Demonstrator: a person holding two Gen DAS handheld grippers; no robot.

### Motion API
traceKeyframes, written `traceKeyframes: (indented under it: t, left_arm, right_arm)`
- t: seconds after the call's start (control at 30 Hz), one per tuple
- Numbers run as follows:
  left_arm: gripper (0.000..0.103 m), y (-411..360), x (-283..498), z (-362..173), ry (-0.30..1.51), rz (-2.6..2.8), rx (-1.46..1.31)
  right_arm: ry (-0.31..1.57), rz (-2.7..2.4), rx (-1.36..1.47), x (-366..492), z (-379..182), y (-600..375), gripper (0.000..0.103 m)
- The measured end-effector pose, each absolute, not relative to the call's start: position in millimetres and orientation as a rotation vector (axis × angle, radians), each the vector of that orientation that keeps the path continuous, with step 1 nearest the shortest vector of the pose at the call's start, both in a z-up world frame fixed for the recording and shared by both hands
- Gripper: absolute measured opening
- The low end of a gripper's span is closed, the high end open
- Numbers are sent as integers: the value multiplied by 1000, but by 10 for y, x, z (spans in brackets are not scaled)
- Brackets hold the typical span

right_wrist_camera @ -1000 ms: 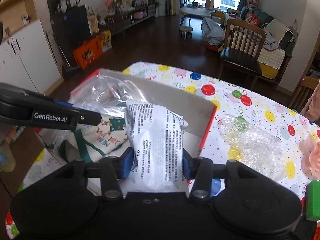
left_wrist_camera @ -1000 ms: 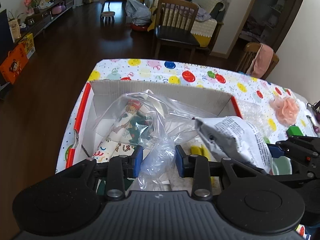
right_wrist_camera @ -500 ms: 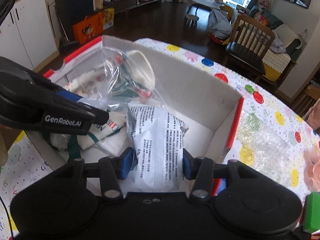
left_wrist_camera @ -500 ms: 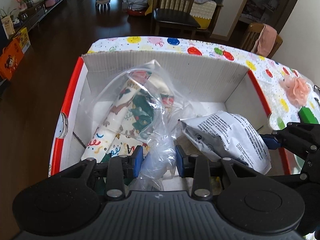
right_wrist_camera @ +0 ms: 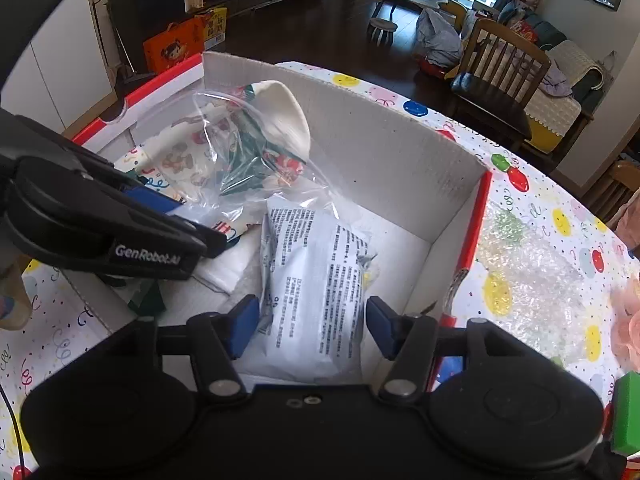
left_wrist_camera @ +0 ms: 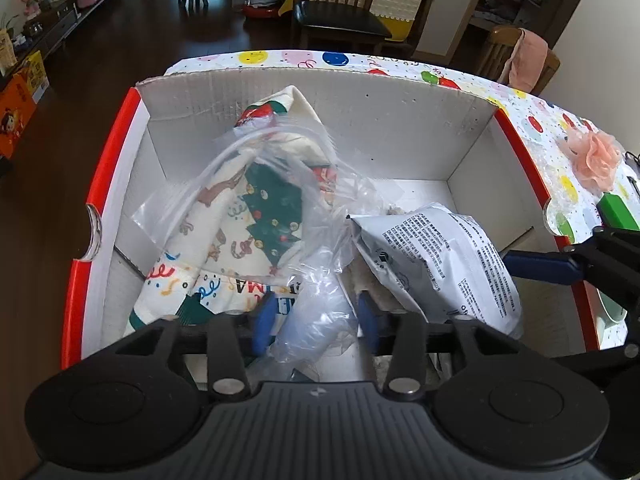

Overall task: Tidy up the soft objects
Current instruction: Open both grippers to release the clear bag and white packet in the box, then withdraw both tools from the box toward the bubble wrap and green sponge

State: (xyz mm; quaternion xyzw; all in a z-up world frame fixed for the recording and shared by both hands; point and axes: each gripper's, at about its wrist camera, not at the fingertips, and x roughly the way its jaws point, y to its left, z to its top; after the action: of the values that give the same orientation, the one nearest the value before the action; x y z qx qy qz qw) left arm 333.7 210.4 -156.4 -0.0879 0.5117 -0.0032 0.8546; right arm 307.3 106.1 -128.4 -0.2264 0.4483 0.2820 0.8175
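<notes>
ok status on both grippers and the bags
Left gripper and right gripper just opened. Clear bag and white pouch down inside box. Nothing blocking.

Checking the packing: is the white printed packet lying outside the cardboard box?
No, the white printed packet lies inside the cardboard box, beside the clear bag.

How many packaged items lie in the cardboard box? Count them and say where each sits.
2. The clear plastic bag of printed cloth lies on the box's left side; the grey printed pouch lies to its right, between the right gripper's opened jaws. Others may be hidden underneath.
</notes>
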Motion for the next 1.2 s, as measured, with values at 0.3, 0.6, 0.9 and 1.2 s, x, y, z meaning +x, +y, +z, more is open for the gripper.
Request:
traceKeyframes:
  t: [0.3, 0.6, 0.9, 1.2]
  left_arm:
    - [72, 2135, 3249, -1495, 1051, -5, -221]
    - [72, 2101, 3082, -1207, 968, 2, -180]
    - [79, 2019, 2878, -878, 887, -8, -157]
    - [82, 1869, 2720, -585, 830, -49, -156]
  right_arm:
    - [932, 618, -451, 3002, -1151, 1024, 65]
    - [899, 653, -383, 2894, -910, 919, 76]
    - [837, 682, -315, 2703, -563, 693, 85]
    - [769, 698, -217, 2522, -240, 293, 91]
